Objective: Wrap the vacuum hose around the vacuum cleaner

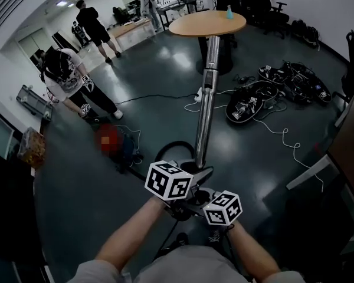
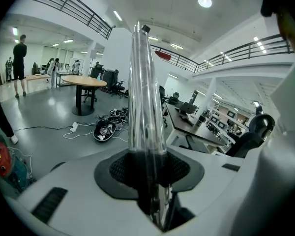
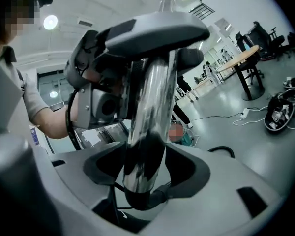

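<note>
your left gripper (image 2: 147, 168) has its fingers set narrow on the chrome vacuum tube (image 2: 146, 97). the tube sits between the dark pads and runs straight out ahead of the fingers, rising past them. your right gripper (image 3: 143, 178) holds the same tube, with its fingers pressed to both sides of the shaft. in the right gripper view the left gripper shows further up the tube, ahead of the right fingers, so the two grips sit close together on one shaft. in the head view the black vacuum hose (image 1: 174, 144) arcs just beyond the left fingers, on the left side of the tube; its run below the fingers is hidden. well beyond the tube's far end stands a round tabletop (image 1: 207, 23). a heap of dark gear (image 1: 248, 105) lies on the floor (image 1: 165, 75), off to the right of the tube and well apart from both sets of fingers.
</note>
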